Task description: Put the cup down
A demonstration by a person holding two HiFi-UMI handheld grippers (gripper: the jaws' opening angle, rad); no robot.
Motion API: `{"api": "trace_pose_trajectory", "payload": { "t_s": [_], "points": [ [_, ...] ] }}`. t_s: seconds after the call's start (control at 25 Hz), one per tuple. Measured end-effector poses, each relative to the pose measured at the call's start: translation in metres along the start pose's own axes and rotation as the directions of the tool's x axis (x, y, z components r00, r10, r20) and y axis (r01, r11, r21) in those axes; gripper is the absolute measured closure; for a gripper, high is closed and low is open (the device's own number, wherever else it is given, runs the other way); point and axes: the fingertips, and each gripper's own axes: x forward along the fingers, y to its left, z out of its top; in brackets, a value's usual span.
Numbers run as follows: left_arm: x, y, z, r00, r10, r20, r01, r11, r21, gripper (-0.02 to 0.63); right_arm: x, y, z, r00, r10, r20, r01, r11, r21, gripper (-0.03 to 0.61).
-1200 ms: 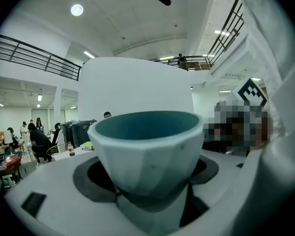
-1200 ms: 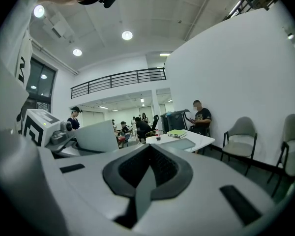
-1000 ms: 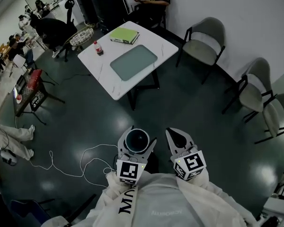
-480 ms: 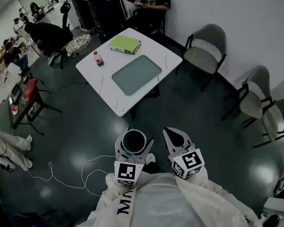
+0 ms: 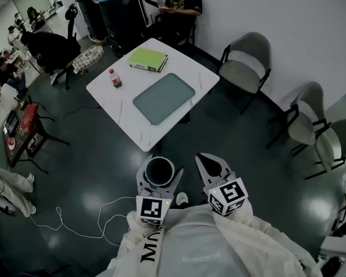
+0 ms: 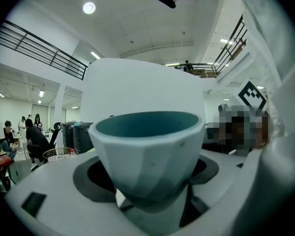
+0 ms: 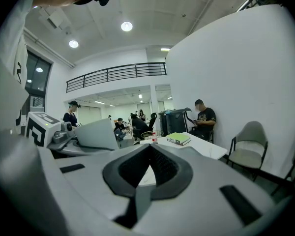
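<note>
A pale faceted cup [image 5: 159, 171] with a dark teal inside sits upright between the jaws of my left gripper [image 5: 160, 175], which is shut on it low on its sides. In the left gripper view the cup [image 6: 150, 151] fills the middle and hides most of what lies ahead. My right gripper [image 5: 211, 164] is held level beside it, shut, with nothing between its pads [image 7: 148, 149]. Both grippers hover over the dark floor, just short of the near corner of a white table [image 5: 118, 105].
The table carries a grey-green mat [image 5: 164, 98], a green book [image 5: 148, 59] and a red-capped bottle [image 5: 114, 78]. A person sits at its far side [image 5: 179, 4]. Grey chairs [image 5: 245, 59] line the wall on the right. A white cable [image 5: 98, 221] trails on the floor at left.
Both grippers, and the cup with the left one, have moved forward towards the table, whose near corner now lies closer to them. The grip on the cup is unchanged.
</note>
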Motion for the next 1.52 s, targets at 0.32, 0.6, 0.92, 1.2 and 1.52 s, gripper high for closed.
{"api": "trace_pose_trajectory", "payload": {
  "t_s": [0.32,0.6,0.92,1.2,1.52],
  "points": [
    [0.012,0.011,-0.008,1.000,0.007,-0.015,-0.007,1.000,-0.008,0.216,0.013,-0.014,-0.001,1.000,-0.012,0.001,0.012,1.000,0.015,0.574],
    [0.042,0.031,-0.008,0.999,0.037,-0.033,-0.036,0.999,0.011,0.216,0.038,-0.039,-0.003,1.000,-0.005,-0.003,0.005,0.999,0.037,0.574],
    [0.092,0.062,-0.006,0.996,0.066,-0.055,-0.064,0.997,0.032,0.216,0.091,-0.076,0.008,1.000,0.023,0.010,-0.023,0.999,0.042,0.574],
    [0.136,0.093,-0.009,0.993,0.084,-0.086,-0.081,0.996,0.038,0.216,0.139,-0.105,0.012,0.999,0.044,0.001,-0.044,0.997,0.058,0.574],
    [0.182,0.123,-0.007,0.992,0.090,-0.092,-0.087,0.995,0.040,0.216,0.182,-0.137,0.016,0.998,0.052,-0.027,-0.050,0.996,0.070,0.574]
  ]
}}
